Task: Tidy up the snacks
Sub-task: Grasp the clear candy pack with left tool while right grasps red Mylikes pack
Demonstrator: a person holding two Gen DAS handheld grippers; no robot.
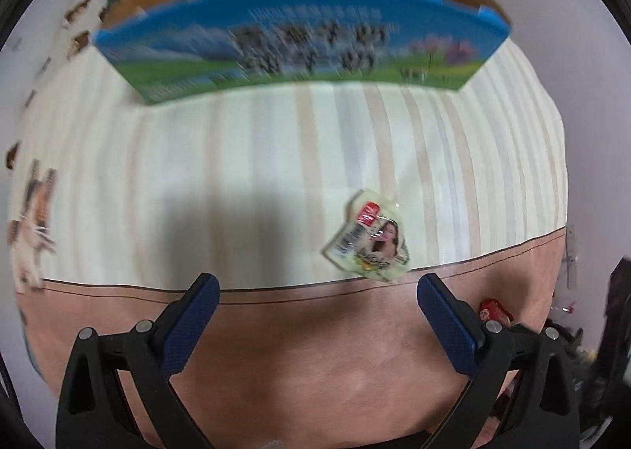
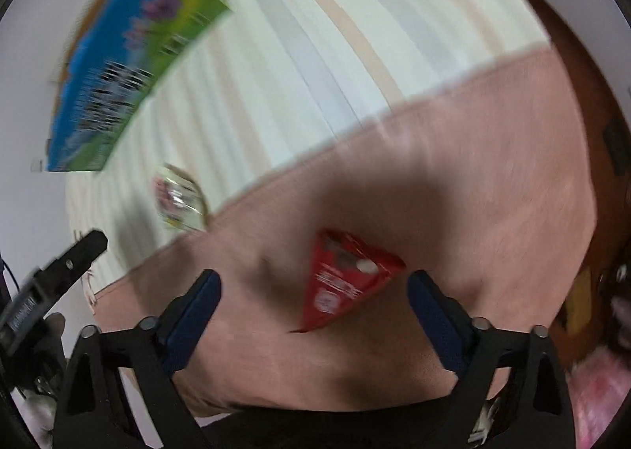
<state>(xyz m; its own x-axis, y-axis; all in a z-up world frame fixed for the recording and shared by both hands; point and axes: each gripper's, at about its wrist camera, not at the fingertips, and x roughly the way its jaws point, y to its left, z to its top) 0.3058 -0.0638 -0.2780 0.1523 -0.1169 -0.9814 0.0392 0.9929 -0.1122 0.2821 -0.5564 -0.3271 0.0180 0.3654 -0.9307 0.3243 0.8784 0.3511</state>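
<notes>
Both the left gripper (image 1: 317,293) and right gripper (image 2: 313,289) gape wide and empty above the desk (image 1: 276,173), a red snack packet (image 2: 343,279) lying between the right's fingers and a pale packet (image 1: 368,238) at frame centre-right.

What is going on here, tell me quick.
A person with a two-finger gripper in each hand is tidying snacks into the open cardboard box with blue and green printed sides, which already holds yellow and orange packets. The left gripper is open and empty above the pale green snack packet with a woman's picture on the striped cloth. The right gripper is open, with the red triangular snack packet between its fingers, not yet gripped.
</notes>
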